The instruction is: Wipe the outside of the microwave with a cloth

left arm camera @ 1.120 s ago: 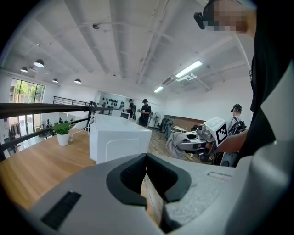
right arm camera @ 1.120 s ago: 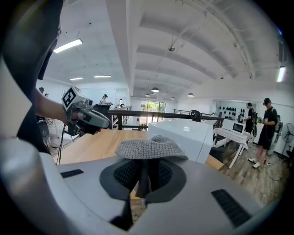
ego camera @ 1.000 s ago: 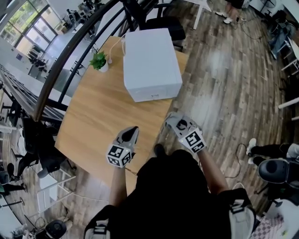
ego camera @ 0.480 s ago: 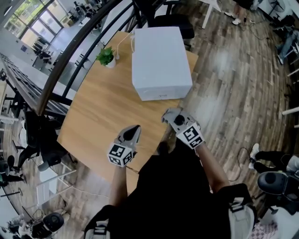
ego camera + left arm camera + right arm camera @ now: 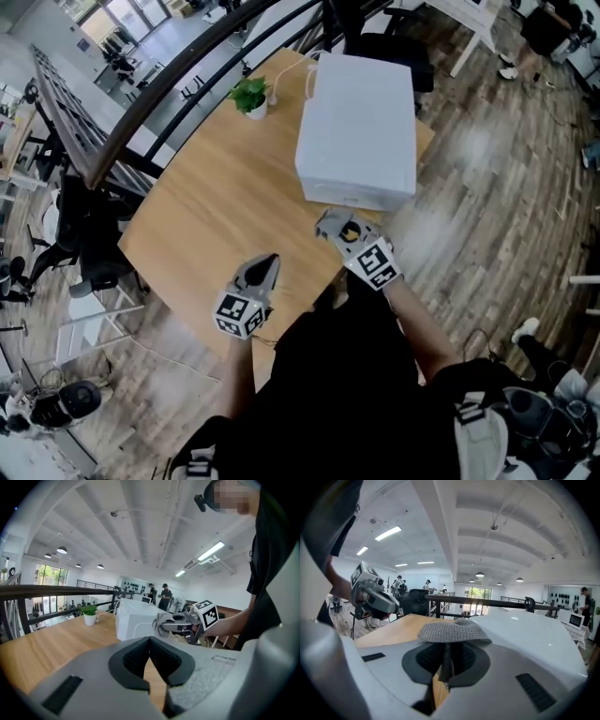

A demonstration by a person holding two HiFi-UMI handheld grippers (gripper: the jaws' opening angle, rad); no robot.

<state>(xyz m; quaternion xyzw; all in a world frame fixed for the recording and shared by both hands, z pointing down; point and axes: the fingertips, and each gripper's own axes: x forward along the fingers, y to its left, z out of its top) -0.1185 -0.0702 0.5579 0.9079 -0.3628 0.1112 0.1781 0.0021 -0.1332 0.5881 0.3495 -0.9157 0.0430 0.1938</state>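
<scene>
The white microwave (image 5: 358, 122) stands on the far right of the wooden table (image 5: 216, 206); it also fills the right of the right gripper view (image 5: 525, 634). My right gripper (image 5: 336, 231) is shut on a grey knitted cloth (image 5: 324, 221), just short of the microwave's near lower corner. In the right gripper view the cloth (image 5: 452, 631) bulges over the shut jaws of that gripper (image 5: 446, 660). My left gripper (image 5: 265, 264) hangs over the table's near part, shut with nothing in it. The left gripper view shows the microwave (image 5: 133, 620) ahead and the cloth (image 5: 161, 620).
A small potted plant (image 5: 249, 97) stands at the table's far side, with a white cable (image 5: 281, 80) running to the microwave. A black railing (image 5: 141, 112) runs along the left. A black chair (image 5: 389, 47) stands behind the microwave. Wood floor (image 5: 487, 206) lies to the right.
My right gripper has moved forward with the cloth, closer to the microwave's near corner. The left gripper has stayed put. The head view has shifted.
</scene>
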